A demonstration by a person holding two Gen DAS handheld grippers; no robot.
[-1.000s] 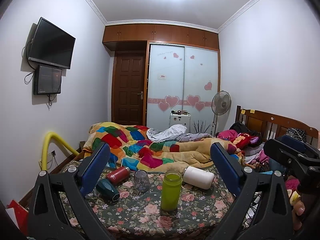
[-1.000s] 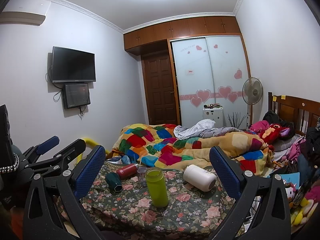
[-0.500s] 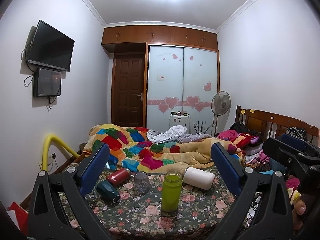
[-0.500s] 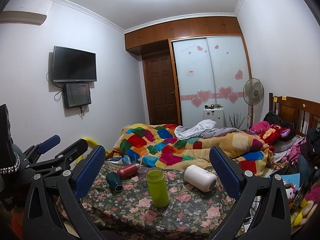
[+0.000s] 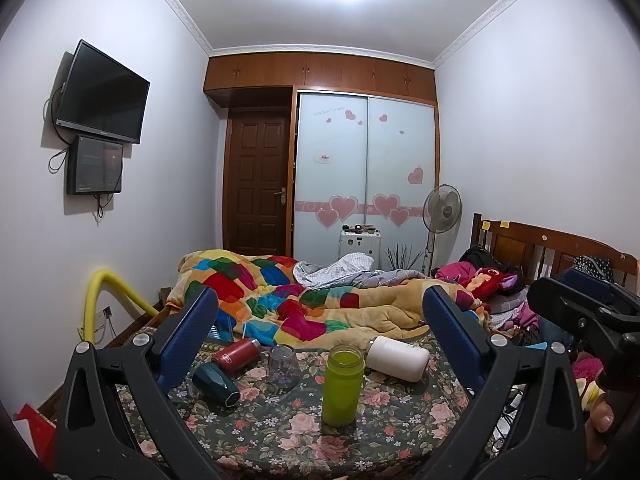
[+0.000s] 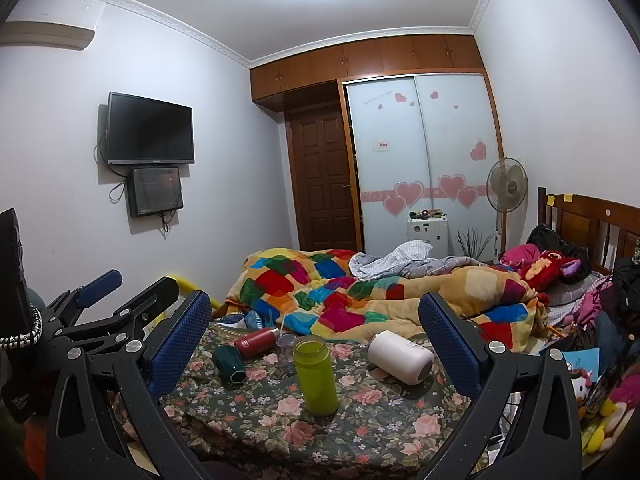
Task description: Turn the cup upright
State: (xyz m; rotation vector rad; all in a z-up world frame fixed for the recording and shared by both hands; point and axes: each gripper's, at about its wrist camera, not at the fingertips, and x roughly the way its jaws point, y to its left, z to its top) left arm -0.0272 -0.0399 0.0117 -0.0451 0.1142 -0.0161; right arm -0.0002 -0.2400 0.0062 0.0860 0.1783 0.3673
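On the floral tablecloth (image 5: 380, 412) lie a white cup (image 5: 397, 358) on its side, a dark teal cup (image 5: 216, 385) on its side and a red flask (image 5: 236, 355) on its side. A clear glass (image 5: 283, 365) stands upside down. A green cup (image 5: 342, 384) stands upright in the middle. In the right wrist view I see the white cup (image 6: 400, 356), green cup (image 6: 315, 376), teal cup (image 6: 229, 363) and red flask (image 6: 256, 342). My left gripper (image 5: 320, 344) and right gripper (image 6: 316, 344) are both open, empty, held back from the table.
A bed with a colourful quilt (image 5: 304, 300) lies behind the table. A yellow tube (image 5: 104, 292) curves at the left. Toys and clothes (image 6: 560, 272) pile at the right by the wooden headboard. The left gripper shows at the left of the right wrist view (image 6: 100, 304).
The left wrist view has tilted slightly upward and shifted a little. The objects on the table have not moved. Both grippers stay open.
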